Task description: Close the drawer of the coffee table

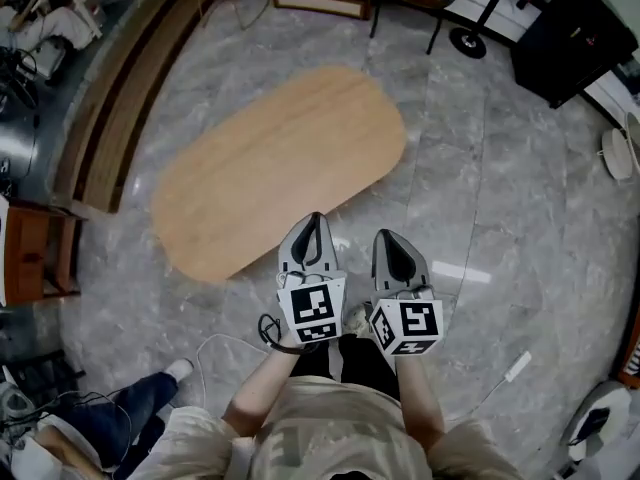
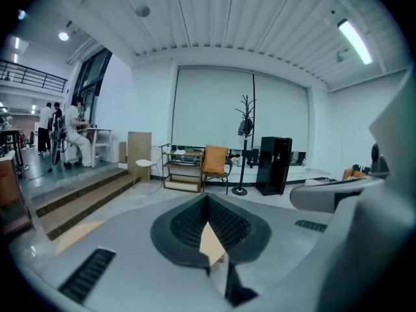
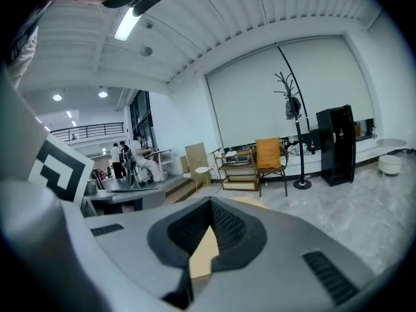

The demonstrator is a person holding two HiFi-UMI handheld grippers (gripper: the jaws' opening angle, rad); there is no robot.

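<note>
Since no drawer front juts out from under the oval wooden coffee table (image 1: 280, 168), which stands just ahead of the person, its drawer is either already pushed in or hidden beneath the top; from above I cannot tell which. The left gripper (image 1: 315, 218) hovers over the table's near edge, jaws pressed together on nothing. The right gripper (image 1: 386, 236) beside it is likewise closed and empty, both tucked near the body, likely because no push is underway.

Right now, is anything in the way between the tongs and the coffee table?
Nothing visible. The left tongs and right tongs, shut and empty, hang side by side at the near edge of the coffee table, with only floor there. The drawer itself does not show.
</note>
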